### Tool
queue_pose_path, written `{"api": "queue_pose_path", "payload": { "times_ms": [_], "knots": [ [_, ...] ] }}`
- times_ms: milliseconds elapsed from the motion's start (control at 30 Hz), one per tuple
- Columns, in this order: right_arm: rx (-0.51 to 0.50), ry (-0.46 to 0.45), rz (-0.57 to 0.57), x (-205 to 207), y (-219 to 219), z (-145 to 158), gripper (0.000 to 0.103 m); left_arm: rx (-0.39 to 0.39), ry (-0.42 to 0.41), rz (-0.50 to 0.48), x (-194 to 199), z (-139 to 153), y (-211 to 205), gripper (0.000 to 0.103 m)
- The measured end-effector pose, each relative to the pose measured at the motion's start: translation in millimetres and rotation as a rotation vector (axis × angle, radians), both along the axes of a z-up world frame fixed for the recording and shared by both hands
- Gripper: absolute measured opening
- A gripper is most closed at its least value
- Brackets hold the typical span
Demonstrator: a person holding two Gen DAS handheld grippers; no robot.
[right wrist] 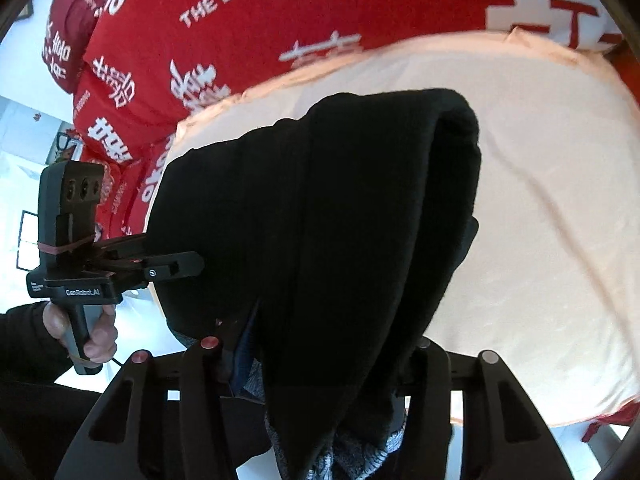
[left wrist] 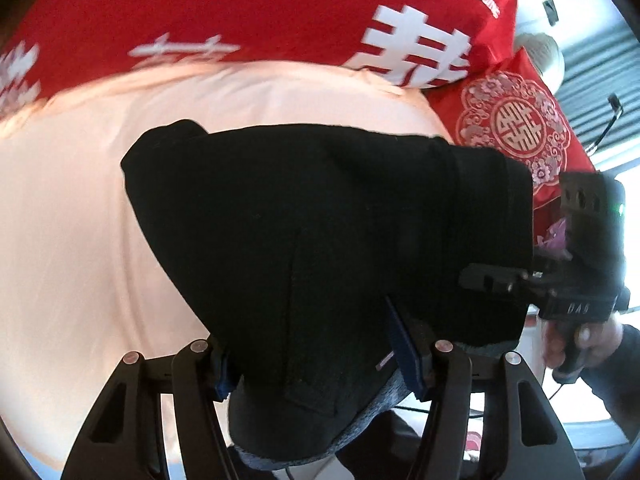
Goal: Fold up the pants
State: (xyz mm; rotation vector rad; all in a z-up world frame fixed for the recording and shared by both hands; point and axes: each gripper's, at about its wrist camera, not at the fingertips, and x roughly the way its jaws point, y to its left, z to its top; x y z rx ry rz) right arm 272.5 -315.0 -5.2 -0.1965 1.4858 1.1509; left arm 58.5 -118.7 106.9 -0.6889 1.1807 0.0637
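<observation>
Two claws, left (left wrist: pixel 320 364) and right (right wrist: pixel 316 364), each pinching one black pants (left wrist: pixel 320 220).

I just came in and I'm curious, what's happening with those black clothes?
A person is folding a pair of black pants on a bed, using a hand-held gripper in each hand. The left gripper and the right gripper are each clamped on a bunch of the fabric at one end, so the pants hang draped above the pale peach sheet. A red quilt with white characters lies behind. The fold isn't laid down yet.
</observation>
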Motion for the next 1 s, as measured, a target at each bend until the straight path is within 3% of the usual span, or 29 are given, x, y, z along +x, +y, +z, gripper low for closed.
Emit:
{"api": "queue_pose_path", "payload": {
  "times_ms": [133,267,367,433,500,567,633,667,733,800,900,1000],
  "knots": [
    [-0.027,-0.046,0.007,63,-17,13,0.054,0.004,0.042,-0.023,63,-17,-22,0.063],
    [-0.065,-0.063,0.009,131,-28,-6,0.054,0.022,0.141,0.009,132,-66,-25,0.064],
    [-0.112,-0.058,0.007,174,-31,-40,0.056,0.053,0.231,0.058,153,-96,-19,0.081],
    [-0.164,-0.038,-0.011,196,-29,-67,0.064,0.026,0.253,0.074,152,-94,-14,0.081],
    [-0.214,-0.003,-0.056,210,-31,-88,0.072,0.072,0.259,0.106,143,-74,-10,0.081],
    [-0.202,0.003,-0.093,215,-39,-83,0.076,0.116,0.227,0.155,126,-45,-7,0.081],
    [-0.186,-0.082,-0.112,212,-48,-62,0.076,0.123,0.183,0.219,109,-20,-11,0.081],
    [-0.138,-0.176,-0.110,205,-56,-37,0.076,0.112,0.170,0.234,103,-13,-19,0.081],
    [-0.003,-0.240,-0.062,184,-66,-2,0.077,0.087,0.160,0.198,101,-14,-39,0.081],
    [0.109,-0.270,0.077,148,-70,22,0.080,0.077,0.154,0.085,104,-25,-72,0.081],
    [0.082,-0.224,0.229,115,-65,3,0.080,0.120,0.212,-0.013,110,-58,-102,0.081],
    [-0.022,-0.208,0.239,116,-71,-42,0.080,0.182,0.208,-0.039,112,-63,-111,0.082]
  ]
}}
